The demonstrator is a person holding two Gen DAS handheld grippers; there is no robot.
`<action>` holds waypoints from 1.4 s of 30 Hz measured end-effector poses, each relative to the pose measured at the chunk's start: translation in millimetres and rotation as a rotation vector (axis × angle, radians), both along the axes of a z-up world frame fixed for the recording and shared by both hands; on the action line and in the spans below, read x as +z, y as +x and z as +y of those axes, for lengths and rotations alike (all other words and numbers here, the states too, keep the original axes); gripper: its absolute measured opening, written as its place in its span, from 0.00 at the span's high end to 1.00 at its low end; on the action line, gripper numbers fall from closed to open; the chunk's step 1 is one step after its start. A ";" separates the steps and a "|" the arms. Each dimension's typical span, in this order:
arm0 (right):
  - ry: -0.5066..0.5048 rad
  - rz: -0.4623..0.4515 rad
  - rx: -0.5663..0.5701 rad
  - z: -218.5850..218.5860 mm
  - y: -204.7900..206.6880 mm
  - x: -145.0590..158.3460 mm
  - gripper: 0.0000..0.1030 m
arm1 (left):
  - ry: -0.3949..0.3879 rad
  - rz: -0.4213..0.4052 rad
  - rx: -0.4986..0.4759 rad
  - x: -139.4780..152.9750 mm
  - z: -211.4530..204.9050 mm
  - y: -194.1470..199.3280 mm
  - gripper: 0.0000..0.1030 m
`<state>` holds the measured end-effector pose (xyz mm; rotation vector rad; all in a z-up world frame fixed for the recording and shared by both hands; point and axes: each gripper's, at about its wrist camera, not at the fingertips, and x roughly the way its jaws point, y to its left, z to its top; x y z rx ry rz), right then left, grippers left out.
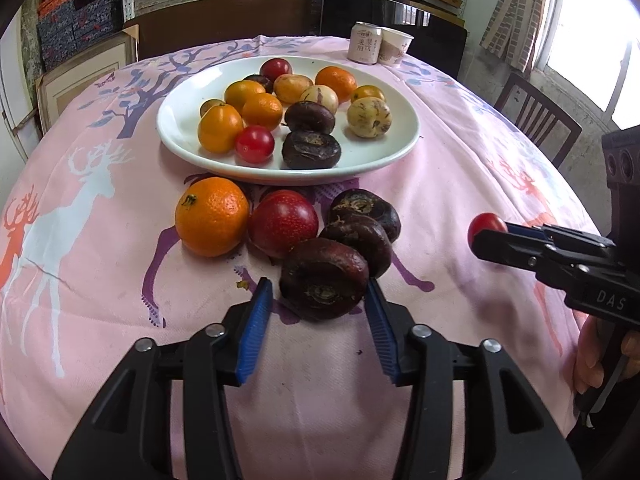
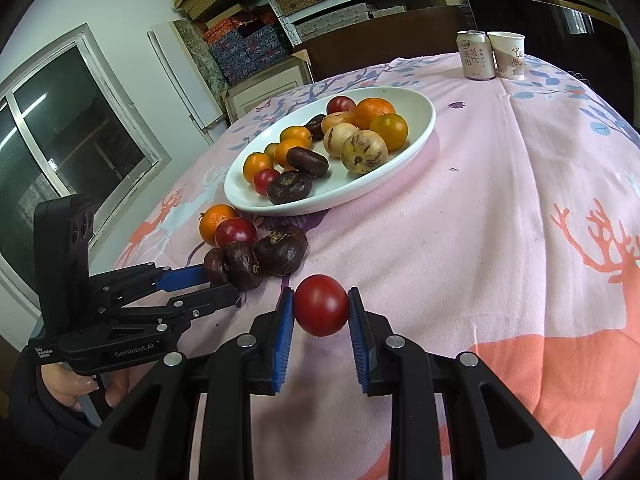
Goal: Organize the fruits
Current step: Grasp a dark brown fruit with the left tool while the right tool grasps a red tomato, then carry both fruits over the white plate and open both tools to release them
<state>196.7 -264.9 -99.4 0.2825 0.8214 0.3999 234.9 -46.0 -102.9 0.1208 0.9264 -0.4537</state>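
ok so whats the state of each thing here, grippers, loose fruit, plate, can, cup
right gripper: shut on cherry tomato
left gripper: open around nearest dark fruit
orange: loose on cloth
white plate: holding fruit
can: upright
paper cup: upright

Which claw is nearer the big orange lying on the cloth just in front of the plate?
Left. The left claw straddles a dark water chestnut just beside the orange. The right claw sits farther off to the side, shut on a red tomato.
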 end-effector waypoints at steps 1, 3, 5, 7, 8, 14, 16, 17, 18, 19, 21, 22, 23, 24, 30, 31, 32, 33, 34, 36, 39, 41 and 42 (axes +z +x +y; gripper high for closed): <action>0.000 0.001 0.000 0.0 -0.1 -0.2 0.74 | -0.014 0.011 0.002 -0.8 1.6 2.3 0.50; 0.001 0.002 0.000 -0.1 -0.9 0.1 0.74 | -0.022 0.016 0.000 -1.7 1.7 3.7 0.50; 0.001 0.002 0.000 0.0 -0.7 0.0 0.74 | -0.012 0.015 -0.008 -2.0 -0.9 3.4 0.50; 0.000 0.002 0.000 0.0 -0.7 0.0 0.74 | -0.002 0.013 -0.016 -2.4 -3.9 2.9 0.51; 0.000 0.001 0.000 -0.1 -0.8 0.2 0.74 | 0.001 0.012 -0.018 -2.3 -4.6 2.8 0.52; 0.001 0.001 0.001 -0.2 -0.7 -0.4 0.74 | 0.006 0.002 -0.023 -1.3 -6.0 1.4 0.55; 0.002 0.000 -0.001 -0.2 -1.0 -0.2 0.74 | 0.006 0.001 -0.024 -1.0 -6.2 0.8 0.56; 0.002 -0.001 -0.001 -0.1 -1.1 -0.2 0.74 | 0.006 0.000 -0.024 -1.0 -6.3 0.4 0.56; 0.002 0.000 0.000 -0.1 -0.7 -0.2 0.74 | 0.006 0.000 -0.024 -1.0 -6.3 0.4 0.56; 0.002 0.000 0.000 -0.1 -0.8 -0.2 0.74 | 0.006 -0.001 -0.023 -0.7 -6.3 0.3 0.56; 0.001 0.001 -0.001 -0.1 -1.2 -0.2 0.74 | 0.005 -0.002 -0.023 -0.5 -6.2 0.2 0.57; 0.002 0.001 0.000 -0.2 -0.9 -0.2 0.74 | 0.005 -0.003 -0.023 -0.4 -6.3 0.2 0.57; 0.002 0.001 0.000 -0.2 -0.9 -0.3 0.74 | 0.006 -0.005 -0.023 -0.1 -6.3 -0.2 0.58; 0.002 0.001 -0.001 -0.3 -1.1 -0.2 0.74 | 0.005 -0.008 -0.023 0.4 -6.1 -0.4 0.59; 0.002 0.001 0.000 0.2 -0.6 -0.8 0.74 | -0.009 -0.032 -0.023 4.8 -4.0 -4.1 0.59; 0.002 0.002 0.000 0.2 -0.6 -0.9 0.74 | -0.012 -0.036 -0.024 5.7 -3.5 -4.7 0.59; 0.002 0.002 0.000 0.2 -0.6 -0.9 0.74 | -0.013 -0.038 -0.023 6.1 -3.3 -5.2 0.59; 0.002 0.002 0.000 0.1 -0.6 -0.9 0.74 | -0.013 -0.040 -0.023 6.5 -3.2 -5.9 0.59; 0.002 0.002 0.000 0.1 -0.6 -0.9 0.74 | -0.014 -0.042 -0.024 6.8 -3.1 -6.3 0.59; 0.003 0.001 0.000 0.1 -0.8 -0.9 0.74 | -0.015 -0.047 -0.024 7.6 -3.0 -8.0 0.59; 0.004 0.001 0.000 -0.1 -0.6 -0.9 0.74 | -0.020 -0.055 -0.023 9.8 -0.9 -11.7 0.59; 0.005 0.001 -0.001 0.0 -0.8 -1.0 0.74 | -0.029 -0.060 -0.019 12.1 2.6 -15.3 0.59; 0.006 0.000 0.000 0.4 -1.2 -1.1 0.74 | -0.033 -0.063 -0.016 13.4 5.0 -17.6 0.59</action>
